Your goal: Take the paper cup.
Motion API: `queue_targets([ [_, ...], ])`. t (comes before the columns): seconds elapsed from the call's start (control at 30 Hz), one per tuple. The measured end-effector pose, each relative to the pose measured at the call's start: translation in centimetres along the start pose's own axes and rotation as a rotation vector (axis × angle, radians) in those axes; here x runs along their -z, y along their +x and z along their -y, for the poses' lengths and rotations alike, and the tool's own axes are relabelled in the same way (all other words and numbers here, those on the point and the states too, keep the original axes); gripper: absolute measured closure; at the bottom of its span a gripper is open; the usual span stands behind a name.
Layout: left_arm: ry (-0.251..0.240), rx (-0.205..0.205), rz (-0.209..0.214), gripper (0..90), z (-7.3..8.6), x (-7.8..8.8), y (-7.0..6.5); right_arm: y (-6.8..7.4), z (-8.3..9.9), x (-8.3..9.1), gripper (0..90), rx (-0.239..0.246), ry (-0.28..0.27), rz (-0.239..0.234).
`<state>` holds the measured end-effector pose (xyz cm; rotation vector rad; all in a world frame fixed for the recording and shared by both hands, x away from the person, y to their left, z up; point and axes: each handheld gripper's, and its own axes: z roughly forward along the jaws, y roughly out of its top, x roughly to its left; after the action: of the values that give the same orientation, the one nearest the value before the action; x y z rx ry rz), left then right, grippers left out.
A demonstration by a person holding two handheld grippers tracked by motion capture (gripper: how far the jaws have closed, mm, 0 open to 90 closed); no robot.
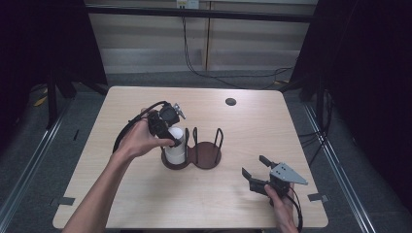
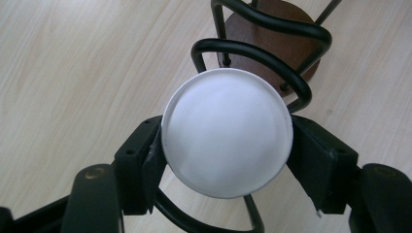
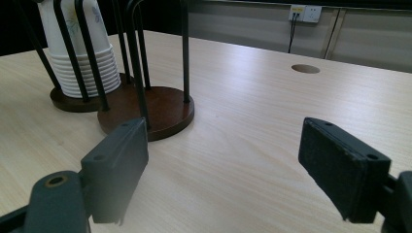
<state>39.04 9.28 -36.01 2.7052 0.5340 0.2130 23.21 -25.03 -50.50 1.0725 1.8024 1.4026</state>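
Observation:
A stack of white paper cups [image 1: 176, 151] stands upside down in the left ring of a dark wooden cup holder [image 1: 208, 156] with black wire loops. My left gripper [image 1: 175, 137] comes down on the stack from above. In the left gripper view the round white bottom of the top cup [image 2: 227, 133] sits between the jaws, with both pads [image 2: 153, 162] pressed against its sides. The holder's right ring [image 2: 272, 34] stands bare. My right gripper [image 1: 254, 165] rests open near the table's front right, nothing between its fingers [image 3: 121, 155], facing the holder [image 3: 160, 109] and the cups [image 3: 82, 63].
The light wooden table [image 1: 243, 126] has a round cable hole [image 1: 231, 102] at the back right. Beyond its far edge hang black cables [image 1: 194, 68] before a wall, with a socket [image 3: 305, 12] on it. Dark frames stand at both sides.

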Motion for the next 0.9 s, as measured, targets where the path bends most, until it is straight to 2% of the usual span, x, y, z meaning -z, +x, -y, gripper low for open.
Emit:
queue_targets([
  [0.07, 0.018, -0.016, -0.001, 32.7, -0.13, -0.11, -0.04, 0.0, 0.0, 0.0, 17.7, 0.002, 0.0, -0.001],
  [0.13, 0.013, -0.005, 0.0, 32.5, -0.16, -0.27, -0.11, 0.01, 0.0, 0.0, 17.7, 0.002, 0.0, 0.0],
  [0.17, 0.026, -0.011, -0.001, 32.3, -0.19, -0.28, -0.03, 0.01, 0.01, 0.0, 17.7, 0.003, 0.0, 0.001],
  [0.3, 0.021, -0.001, 0.007, 33.3, -0.13, -0.21, 0.05, 0.03, 0.0, 0.0, 17.7, 0.004, 0.0, 0.002],
  [0.33, 0.021, -0.011, 0.008, 33.7, -0.04, -0.08, 0.19, 0.01, 0.0, 0.0, 17.7, 0.003, 0.0, 0.001],
  [0.5, 0.018, -0.011, 0.011, 34.5, 0.1, 0.16, 0.24, 0.01, 0.0, 0.0, 17.7, 0.003, 0.001, 0.001],
  [0.67, 0.008, 0.01, 0.03, 34.8, 0.15, 0.3, 0.34, 0.03, 0.0, -0.01, 17.7, 0.003, 0.0, 0.003],
  [0.9, 0.006, 0.014, 0.035, 35.2, 0.1, 0.41, 0.29, 0.04, 0.0, -0.01, 17.7, 0.004, 0.001, 0.003],
])
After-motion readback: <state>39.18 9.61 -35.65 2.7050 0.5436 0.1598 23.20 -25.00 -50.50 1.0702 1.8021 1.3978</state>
